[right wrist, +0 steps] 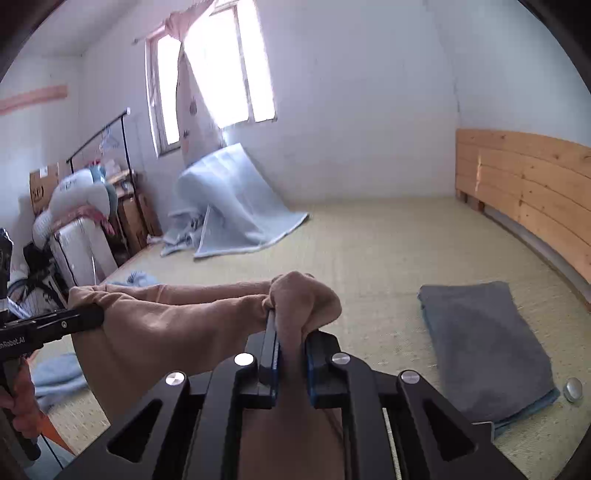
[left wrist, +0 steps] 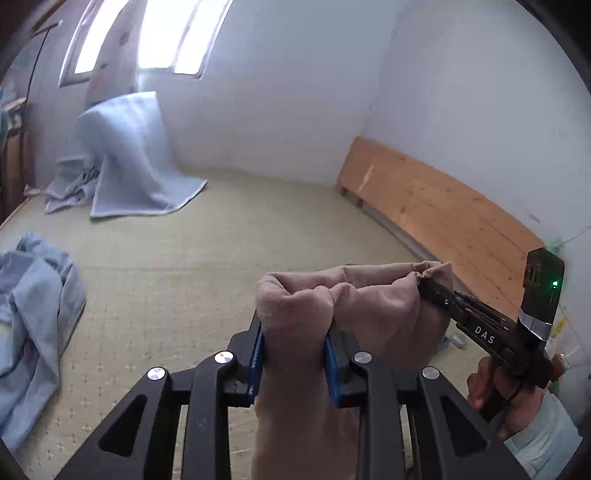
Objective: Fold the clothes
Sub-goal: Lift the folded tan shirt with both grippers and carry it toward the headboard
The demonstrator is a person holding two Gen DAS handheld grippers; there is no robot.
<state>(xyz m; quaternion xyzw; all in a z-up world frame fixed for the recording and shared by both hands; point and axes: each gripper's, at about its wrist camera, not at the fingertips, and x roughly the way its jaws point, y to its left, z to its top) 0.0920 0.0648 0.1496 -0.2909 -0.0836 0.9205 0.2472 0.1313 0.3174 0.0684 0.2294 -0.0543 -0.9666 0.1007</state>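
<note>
Daylit room, bright overall. Light enters through the window (left wrist: pixel 155 33), blown out to pure white in both views, with hazy glare spilling onto the curtain (right wrist: pixel 192 110) and nearby wall. White walls read soft bluish-grey. Shadows weak and diffuse; a faint one lies under the grey folded towel (right wrist: pixel 487 343). Strong fisheye bending: the wooden headboard (left wrist: pixel 436 214) curves, and black vignette fills the corners. Focus acceptable centre-frame, softer towards the edges. Slight motion smear, mild compression noise.

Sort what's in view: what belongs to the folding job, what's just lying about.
Job:
- tan soft cloth garment, clamped in both jaws
- folded grey towel-like cloth
- crumpled light-blue garment

Lying about:
- pale-blue draped blanket
- wooden slatted headboard
- small round metal lid
</note>
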